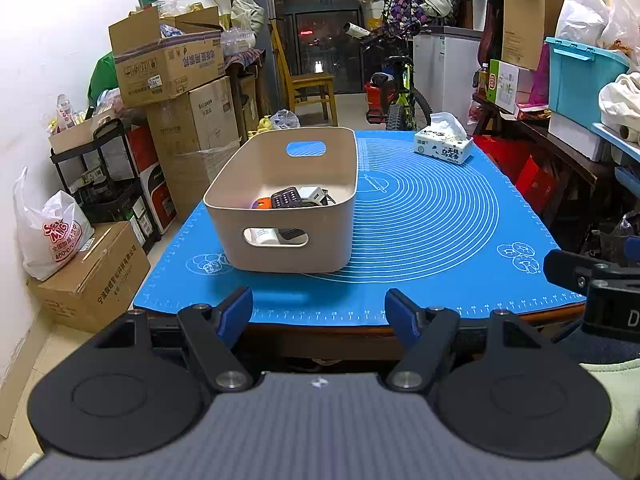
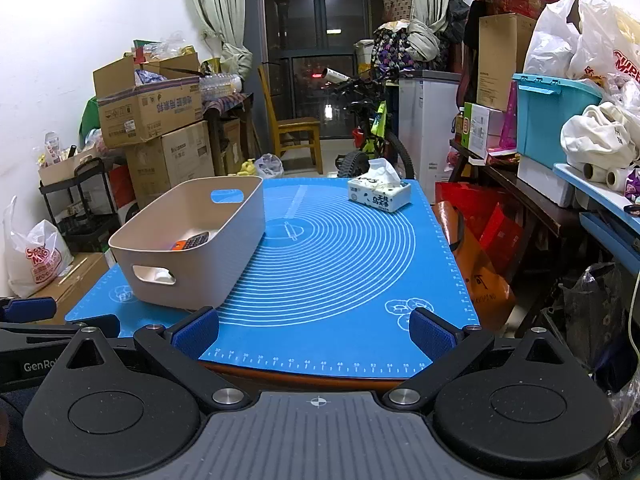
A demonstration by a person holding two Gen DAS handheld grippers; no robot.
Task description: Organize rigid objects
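Mat (image 2: 340, 264) centre/right open for passage; bin (image 2: 192, 240) blocks left, tissue box (image 2: 380, 194) far-right corner.

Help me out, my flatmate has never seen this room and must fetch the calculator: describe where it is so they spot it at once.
Find the blue mat on the table; on its left half stands a beige bin with cut-out handles. Inside, near its front end, lies the calculator: dark, flat, with rows of small keys, unlike the orange item and white block beside it.
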